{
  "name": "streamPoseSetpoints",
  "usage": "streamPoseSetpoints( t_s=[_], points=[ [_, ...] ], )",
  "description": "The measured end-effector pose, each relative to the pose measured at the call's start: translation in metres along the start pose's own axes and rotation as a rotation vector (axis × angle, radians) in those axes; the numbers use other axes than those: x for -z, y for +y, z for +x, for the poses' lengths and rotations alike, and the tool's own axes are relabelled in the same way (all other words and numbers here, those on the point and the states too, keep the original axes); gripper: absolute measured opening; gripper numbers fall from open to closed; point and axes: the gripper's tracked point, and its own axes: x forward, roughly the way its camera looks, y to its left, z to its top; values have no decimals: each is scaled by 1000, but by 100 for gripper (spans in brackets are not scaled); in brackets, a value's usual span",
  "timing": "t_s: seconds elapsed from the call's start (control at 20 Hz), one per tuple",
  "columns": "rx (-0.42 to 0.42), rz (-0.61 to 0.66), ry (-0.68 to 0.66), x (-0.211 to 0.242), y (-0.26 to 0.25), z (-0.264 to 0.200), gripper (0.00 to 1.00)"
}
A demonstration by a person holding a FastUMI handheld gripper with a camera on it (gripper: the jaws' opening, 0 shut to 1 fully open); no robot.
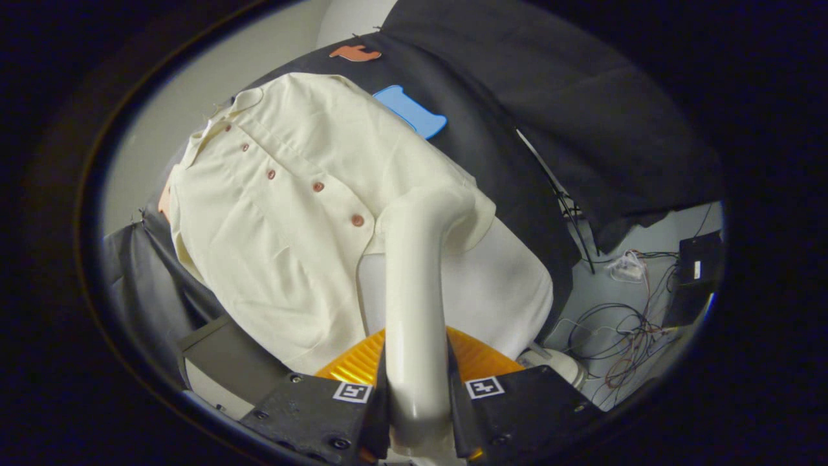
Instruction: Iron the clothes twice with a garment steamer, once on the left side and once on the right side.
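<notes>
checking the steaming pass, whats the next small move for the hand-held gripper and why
Probably draw the steamer slowly along the shirt, keeping its head on the cloth. The hand-held gripper is shut on the steamer's handle, and the head already rests on the fabric just past the row of buttons, near the hem.

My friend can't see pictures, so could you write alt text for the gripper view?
The gripper has its jaws shut on the white plastic handle of a garment steamer, whose head rests against a cream button-front shirt hung before a black cloth wall. Tangled cables lie on the floor beyond.
</notes>
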Motion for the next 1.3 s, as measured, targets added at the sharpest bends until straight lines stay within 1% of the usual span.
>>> streamPoseSetpoints(
  t_s=[0.1,0.25,0.35,0.4,0.45,0.5,0.55,0.65,0.8,1.1,1.2,1.3],
  points=[
    [-56,12,-19,8,22,-24,38],
    [-129,-13,-61,21,61,-65,38],
    [-192,-32,-101,32,99,-98,38],
    [-219,-18,-119,32,100,-123,38],
    [-247,-18,-121,37,117,-135,38],
    [-264,-27,-127,42,135,-147,38],
    [-254,-47,-149,44,153,-158,38],
    [-235,-113,-184,41,185,-170,38],
    [-239,-198,-194,43,238,-200,38],
    [-357,-444,-243,61,351,-292,38],
    [-411,-503,-236,80,374,-319,38],
    [-448,-518,-242,93,384,-342,38]
  ],
)
